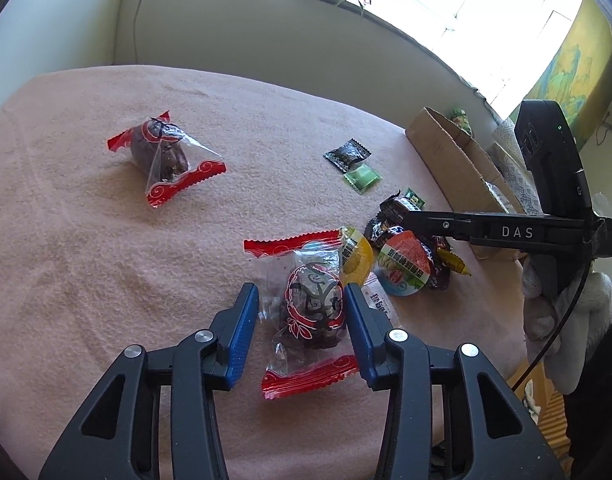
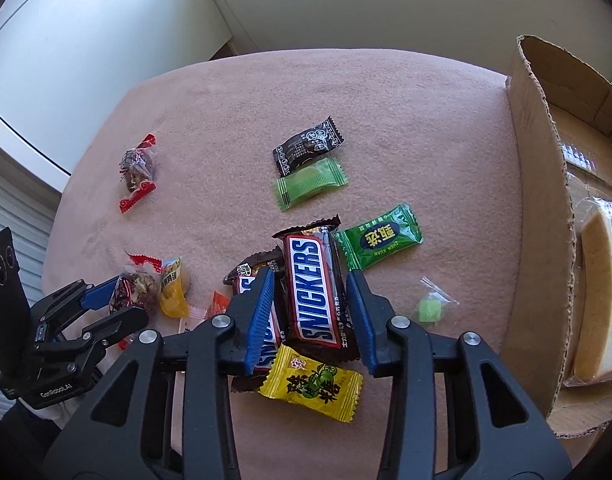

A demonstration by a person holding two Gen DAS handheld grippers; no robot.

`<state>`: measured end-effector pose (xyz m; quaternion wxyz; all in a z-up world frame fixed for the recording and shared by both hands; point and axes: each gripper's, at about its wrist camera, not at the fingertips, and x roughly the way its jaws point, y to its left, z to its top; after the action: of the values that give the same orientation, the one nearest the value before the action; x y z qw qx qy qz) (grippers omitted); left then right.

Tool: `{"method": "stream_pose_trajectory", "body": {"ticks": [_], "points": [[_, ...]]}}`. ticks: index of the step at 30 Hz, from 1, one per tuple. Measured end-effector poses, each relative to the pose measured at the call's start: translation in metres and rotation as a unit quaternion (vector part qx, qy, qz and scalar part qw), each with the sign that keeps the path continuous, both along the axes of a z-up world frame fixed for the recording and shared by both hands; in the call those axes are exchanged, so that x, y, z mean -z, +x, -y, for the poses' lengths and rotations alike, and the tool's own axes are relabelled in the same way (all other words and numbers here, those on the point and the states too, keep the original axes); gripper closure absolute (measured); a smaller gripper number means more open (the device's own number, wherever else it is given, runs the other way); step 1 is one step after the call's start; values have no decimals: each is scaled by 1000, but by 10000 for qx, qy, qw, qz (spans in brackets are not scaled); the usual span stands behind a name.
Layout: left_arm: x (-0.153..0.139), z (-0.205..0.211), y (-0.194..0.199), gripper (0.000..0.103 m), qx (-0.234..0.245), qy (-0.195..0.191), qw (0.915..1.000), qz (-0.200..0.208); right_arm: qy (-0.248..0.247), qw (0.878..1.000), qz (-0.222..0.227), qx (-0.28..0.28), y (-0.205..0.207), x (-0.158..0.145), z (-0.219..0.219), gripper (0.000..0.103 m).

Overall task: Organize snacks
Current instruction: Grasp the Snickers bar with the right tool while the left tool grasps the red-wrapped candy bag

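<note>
Down on the pink, felt-like cloth [image 1: 105,280], the left gripper [image 1: 303,328] straddles a clear crinkly date packet [image 1: 310,308] with red zigzag ends. Its ribbed blue pads [image 1: 241,336] sit narrowed on either side of the dark lump; the right pad touches the film, the left shows a sliver of gap, so I cannot tell whether the grip is firm.

Just beyond lie a yellow jelly cup [image 1: 358,260] and a round foil-lidded cup [image 1: 404,266], touching each other.

The right gripper [image 2: 312,316] is likewise part-closed, its pads flanking a glossy Snickers bar [image 2: 312,288] that lies atop a second bar [image 2: 261,344]. The right pad meets the wrapper edge; the left pad rests over the lower bar. A firm grip cannot be confirmed.

Near the jaws' base a yellow sweet [image 2: 312,386] lies flat with crimped ends. A green sachet [image 2: 380,242] lies just beside the bar's far end, a small clear-wrapped green cube [image 2: 430,308] to the right. Farther off, a black sachet [image 2: 308,148] overlaps a pale green one [image 2: 310,186], and another date packet [image 2: 137,172] lies well apart to the left.

A corrugated cardboard box [image 2: 542,220] with torn rims stands at the cloth's right edge, holding wrapped cake slices [image 2: 598,300] and a flat patterned packet [image 2: 578,152].
</note>
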<state>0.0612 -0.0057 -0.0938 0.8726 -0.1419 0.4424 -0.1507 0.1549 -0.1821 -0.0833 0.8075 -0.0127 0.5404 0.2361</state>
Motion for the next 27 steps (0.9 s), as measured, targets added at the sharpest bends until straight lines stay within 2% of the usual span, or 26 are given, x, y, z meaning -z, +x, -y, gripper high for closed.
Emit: {"method": "stream_pose_trajectory", "body": {"ticks": [2, 8, 20, 27], "points": [[-1, -1, -1, 64, 3, -35, 10000, 13, -36, 10000, -5, -10, 0, 0, -1, 73], [-5, -1, -2, 70, 5, -80, 10000, 53, -65, 10000, 36, 3, -1, -1, 0, 73], [-6, 0, -3, 72, -1, -35, 9999, 114, -7, 9999, 141, 75, -6, -7, 6, 73], [-14, -3, -5, 73, -58, -71, 9998, 183, 146, 9994, 277, 156, -8, -20, 15, 73]]}}
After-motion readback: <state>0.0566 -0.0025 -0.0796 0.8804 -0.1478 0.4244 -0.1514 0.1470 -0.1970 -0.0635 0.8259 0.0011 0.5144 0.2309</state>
